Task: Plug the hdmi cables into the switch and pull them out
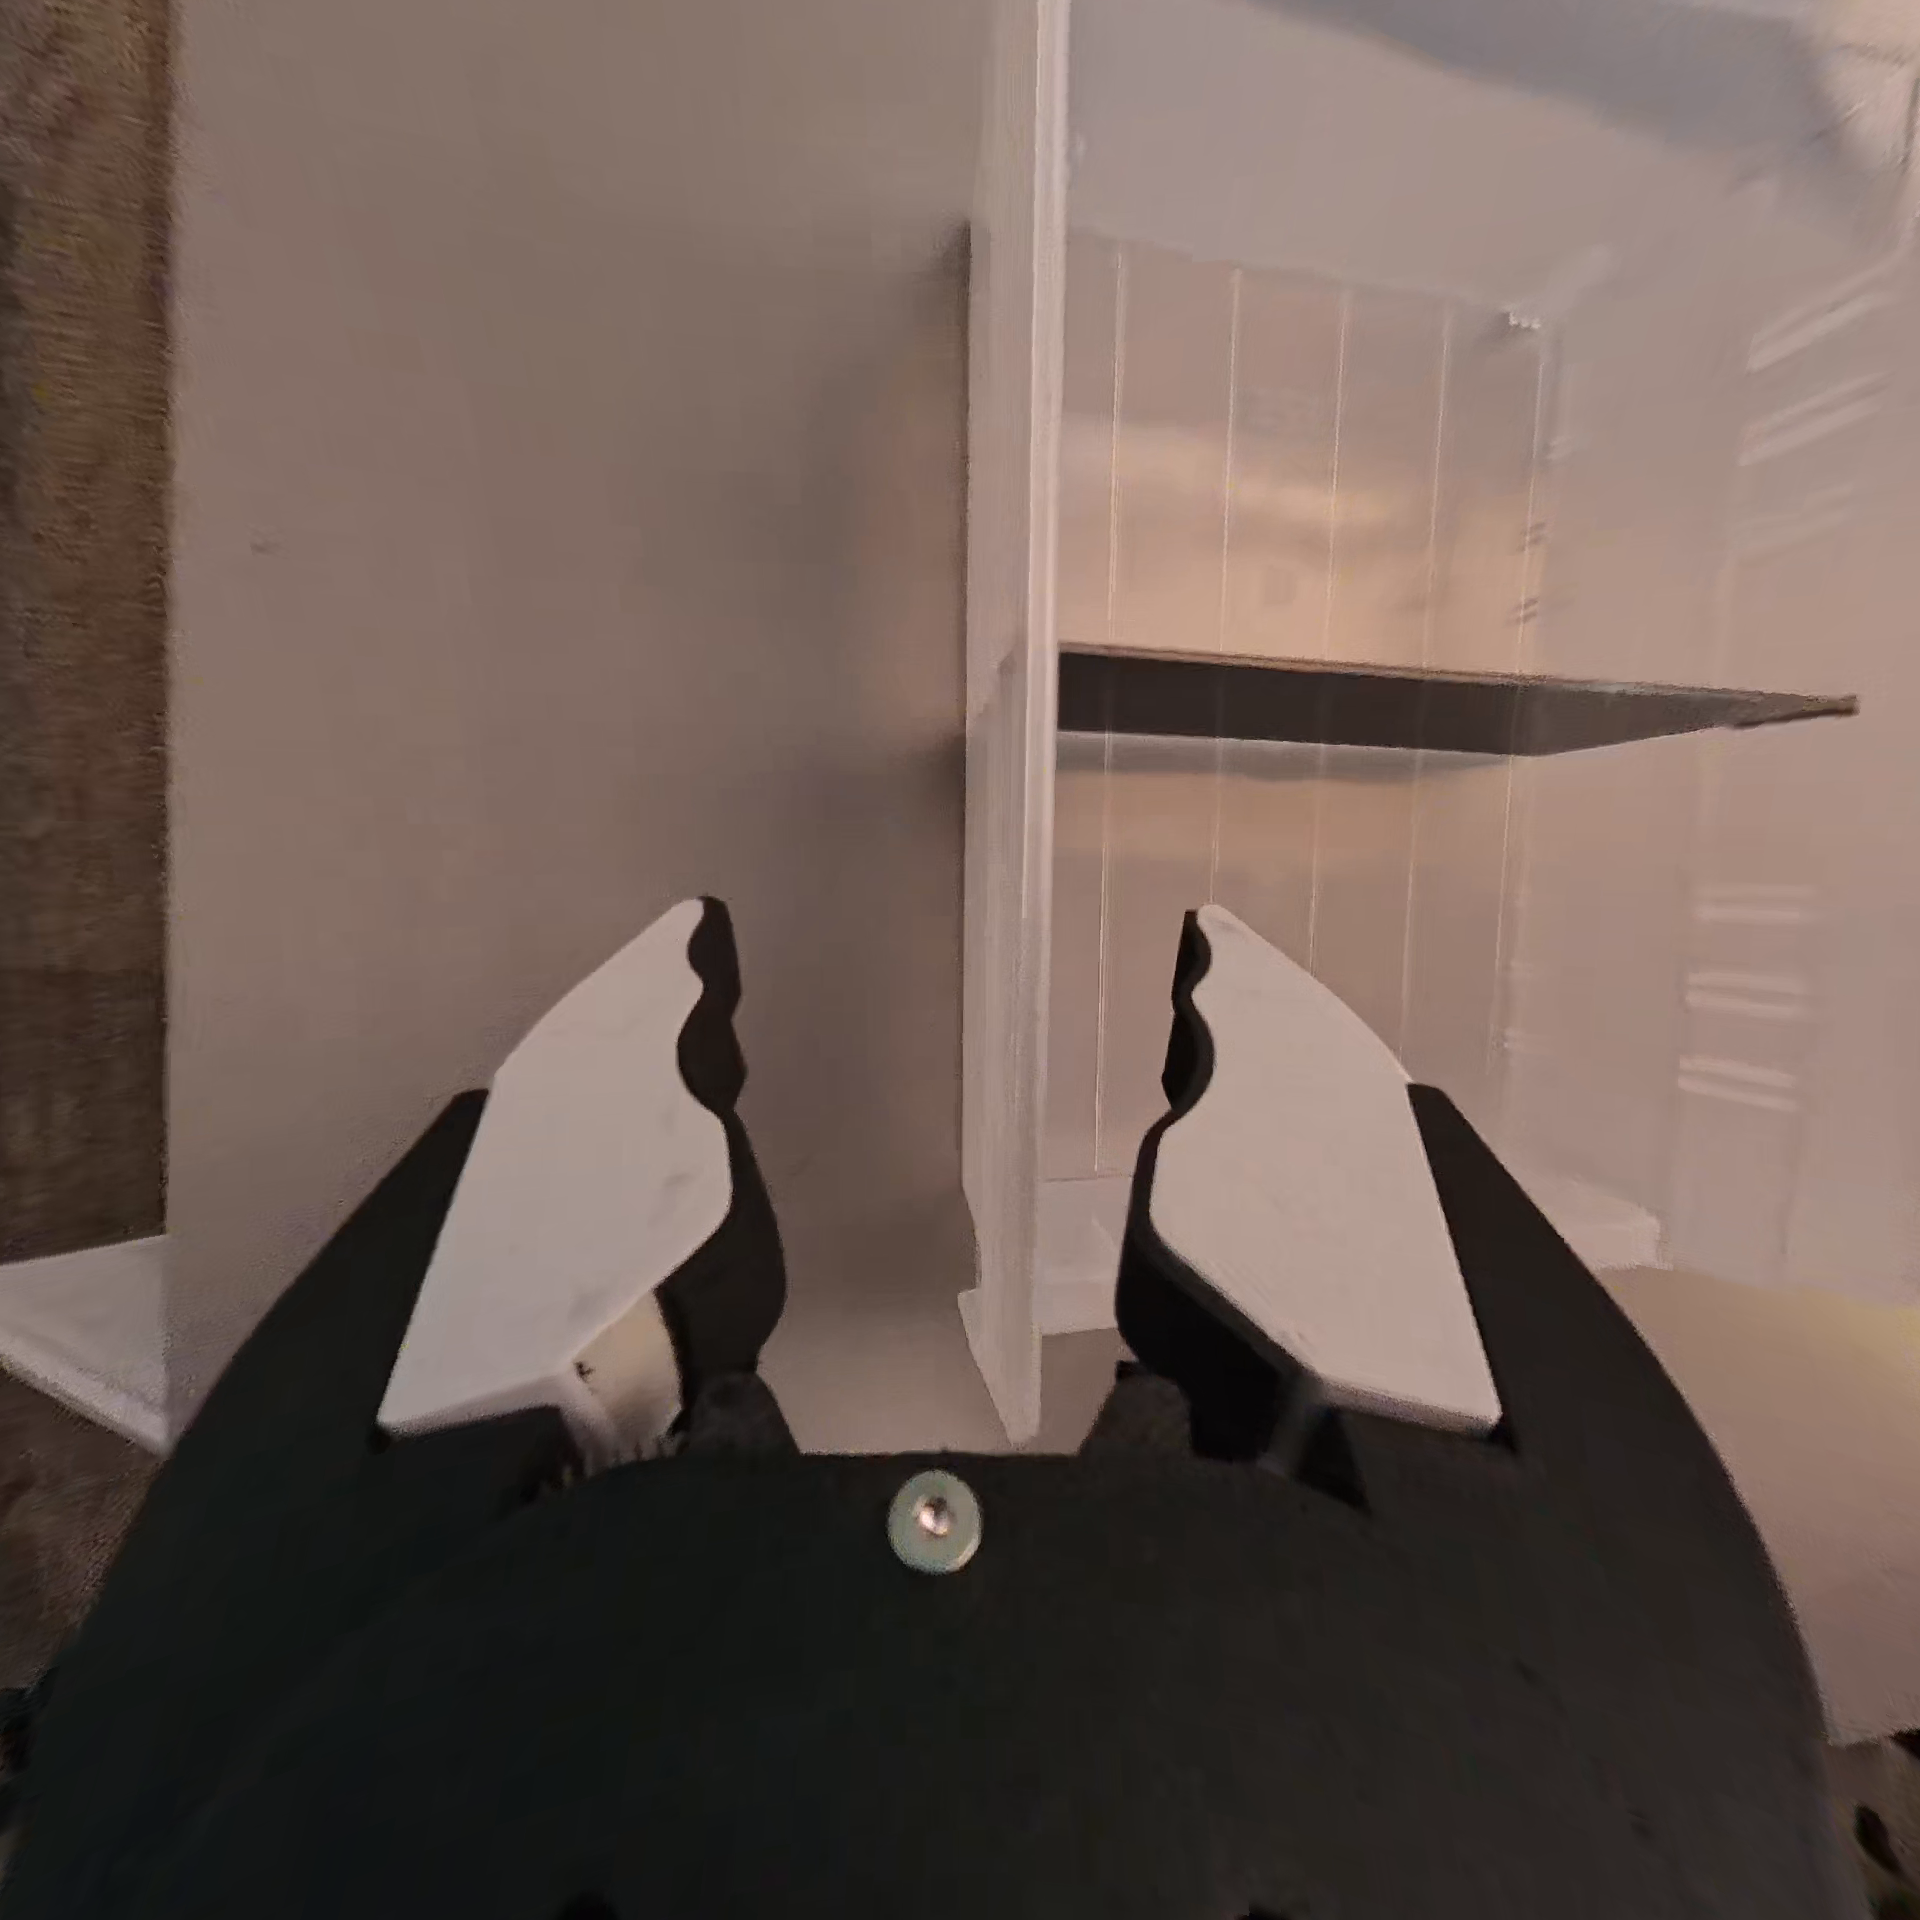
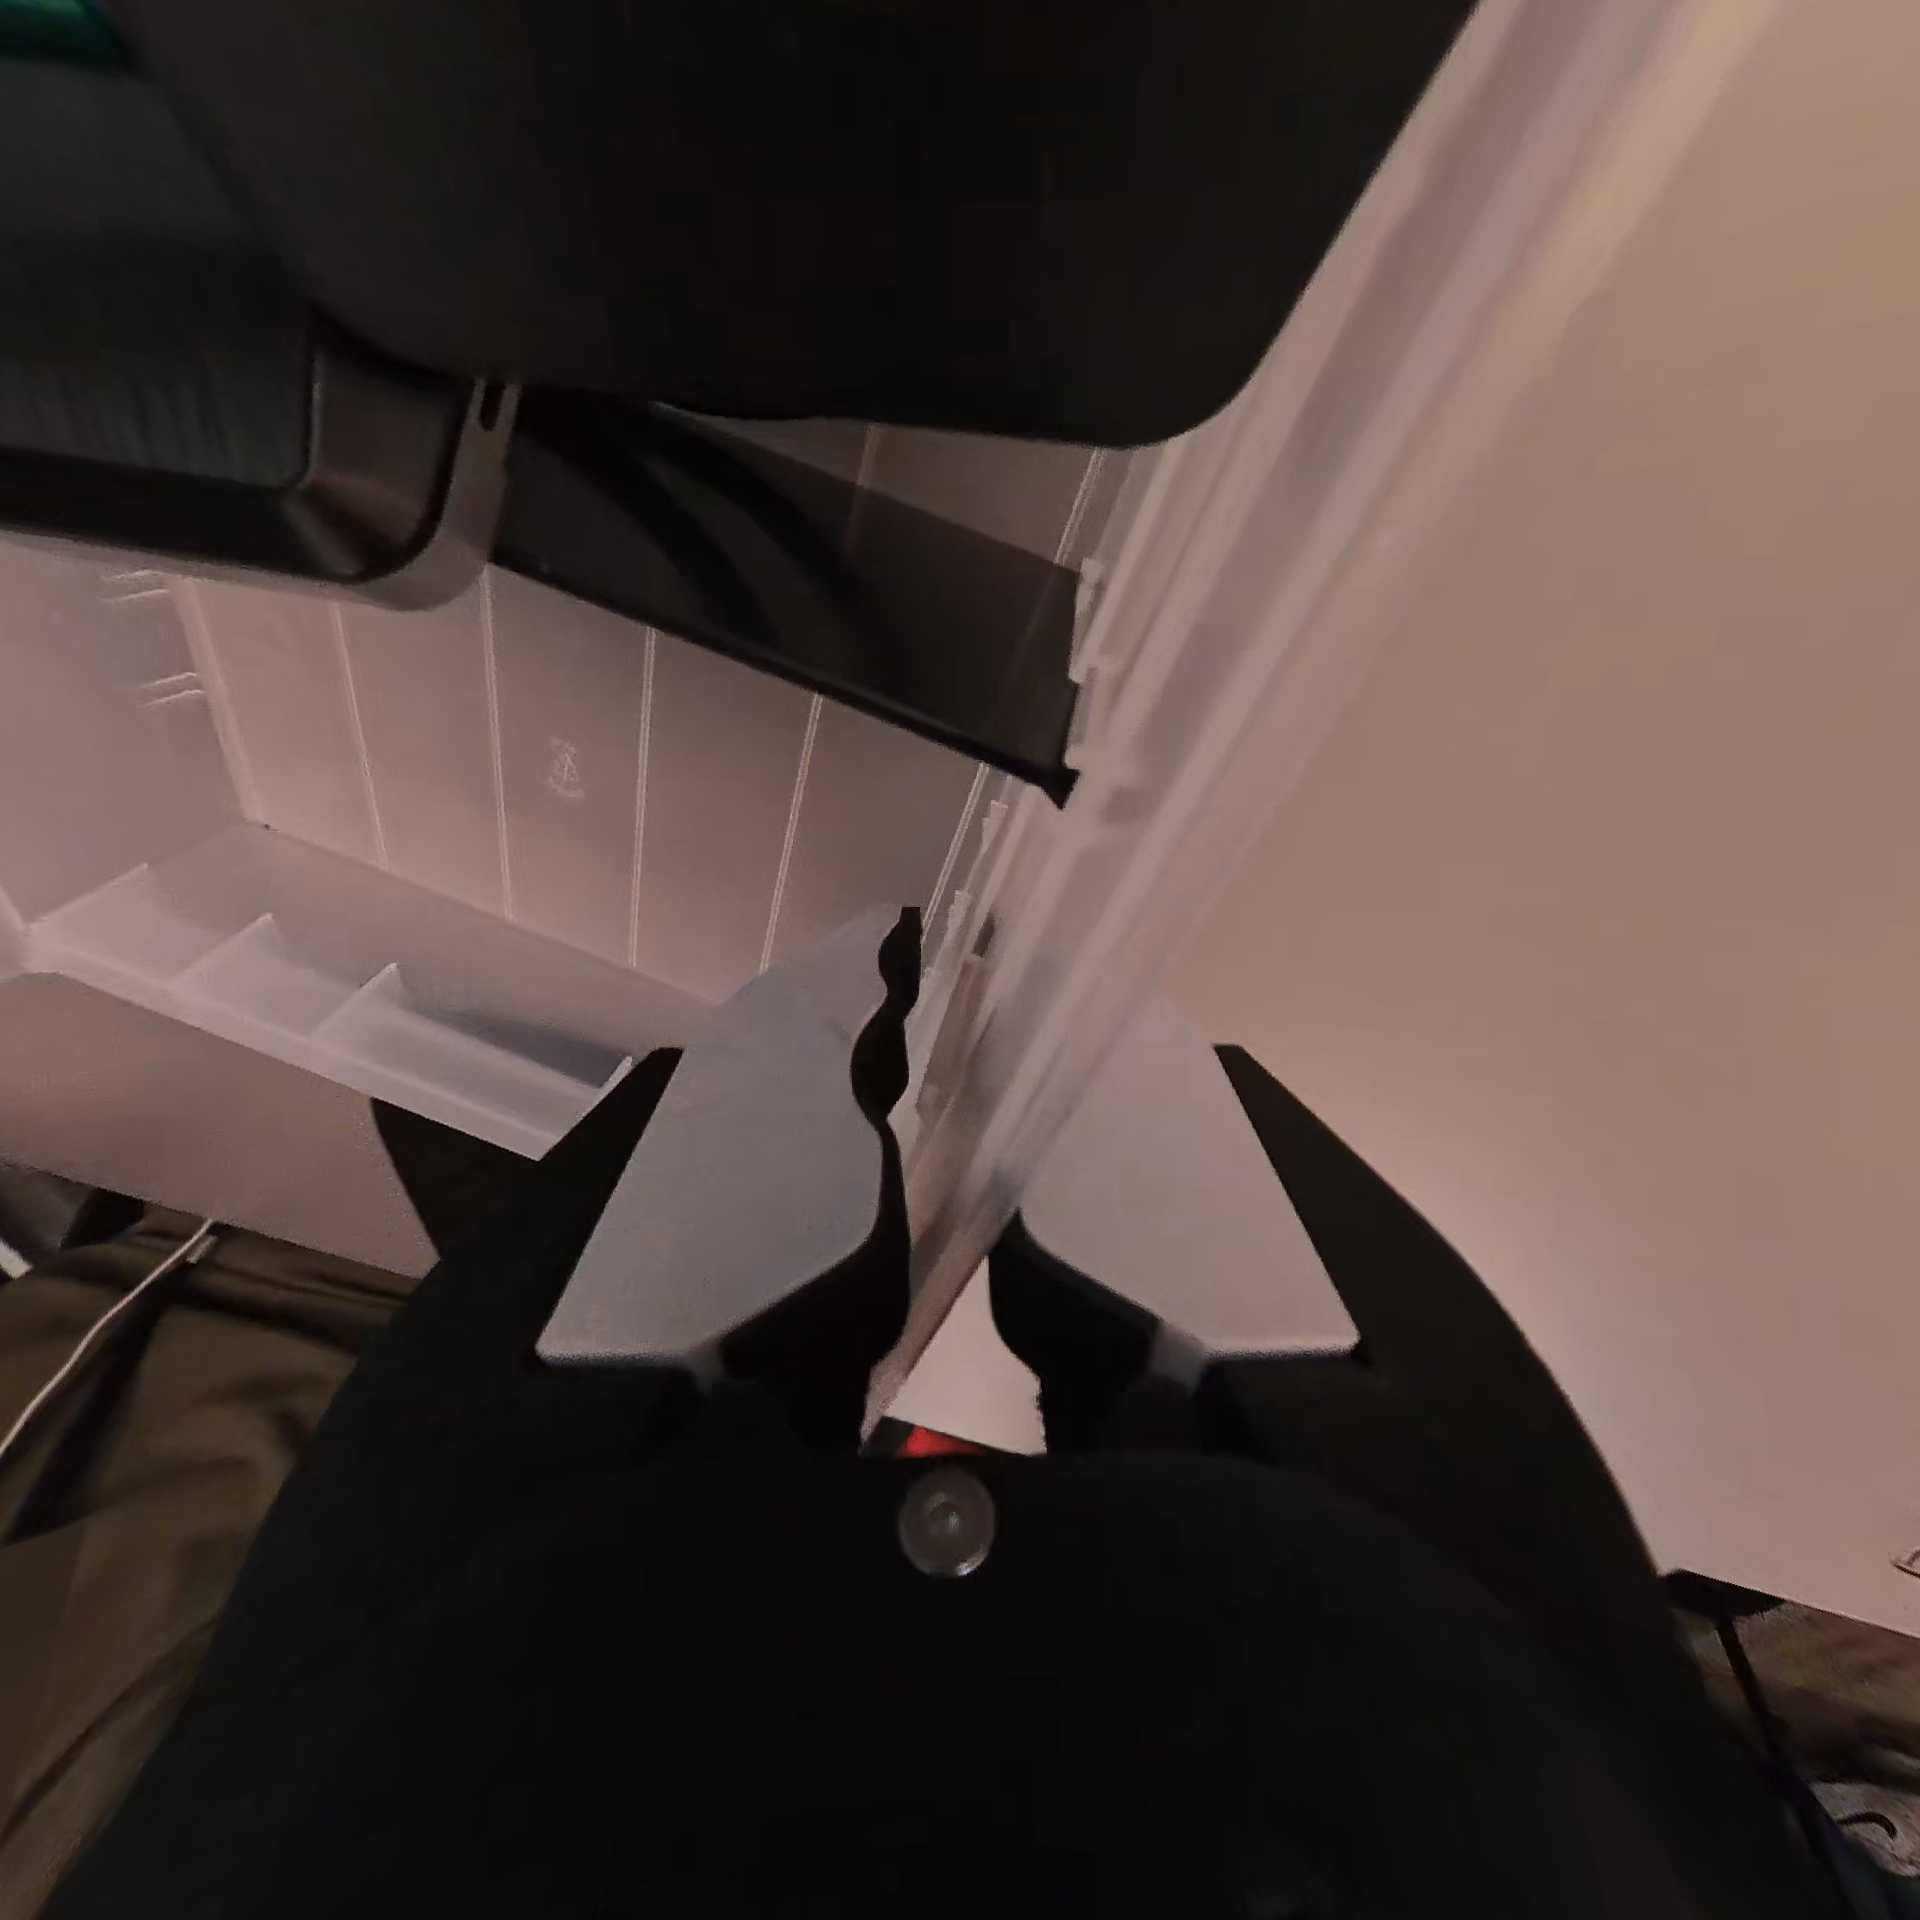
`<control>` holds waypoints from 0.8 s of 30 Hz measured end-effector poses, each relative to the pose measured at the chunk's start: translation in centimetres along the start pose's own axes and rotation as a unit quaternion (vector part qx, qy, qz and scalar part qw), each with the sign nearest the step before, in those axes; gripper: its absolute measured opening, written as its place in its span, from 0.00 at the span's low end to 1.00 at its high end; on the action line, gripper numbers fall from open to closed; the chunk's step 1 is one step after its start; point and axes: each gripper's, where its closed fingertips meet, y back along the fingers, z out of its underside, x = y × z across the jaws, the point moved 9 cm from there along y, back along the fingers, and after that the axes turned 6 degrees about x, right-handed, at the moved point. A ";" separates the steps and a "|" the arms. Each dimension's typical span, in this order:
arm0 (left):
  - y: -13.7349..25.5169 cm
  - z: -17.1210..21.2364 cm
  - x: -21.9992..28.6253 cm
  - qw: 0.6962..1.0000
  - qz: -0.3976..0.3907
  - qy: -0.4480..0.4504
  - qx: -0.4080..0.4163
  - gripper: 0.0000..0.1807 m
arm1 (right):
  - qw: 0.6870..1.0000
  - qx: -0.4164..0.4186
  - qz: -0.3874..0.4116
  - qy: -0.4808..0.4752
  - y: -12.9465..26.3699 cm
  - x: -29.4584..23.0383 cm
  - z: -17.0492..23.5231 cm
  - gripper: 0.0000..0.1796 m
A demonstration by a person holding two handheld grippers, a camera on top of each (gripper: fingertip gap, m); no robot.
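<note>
Left wrist view shows the left gripper (image 1: 956, 925) with its jaws wide apart and nothing between them, pointed at a plain pale wall (image 1: 571, 520). Just beyond stands the edge of a white door (image 1: 1013, 727), and to the right of it a white compartment with a ribbed back and a dark glass shelf (image 1: 1455, 707); it looks like an open fridge.

In the right wrist view the right gripper (image 2: 966, 997) has its jaws around the edge of that white door (image 2: 1195, 779). The left finger lies against the edge, but the right one is hidden behind the panel, so I cannot tell whether they are clamped. Farther off sit the shelf (image 2: 831, 644), a moulded tray ledge (image 2: 312, 987) and a dark bulky shape (image 2: 727, 208) overhead.

No HDMI cable or switch shows in either view, so the task's things lie out of sight. The step in hand seems to be handling the door. To do it well, probably grip the edge squarely and swing it slowly.
</note>
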 end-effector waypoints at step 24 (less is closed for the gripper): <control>-5.4 0.6 8.8 0.962 0.021 -0.202 -0.183 0.10 | 0.990 -0.083 0.018 0.115 -2.9 -9.9 -3.4 0.12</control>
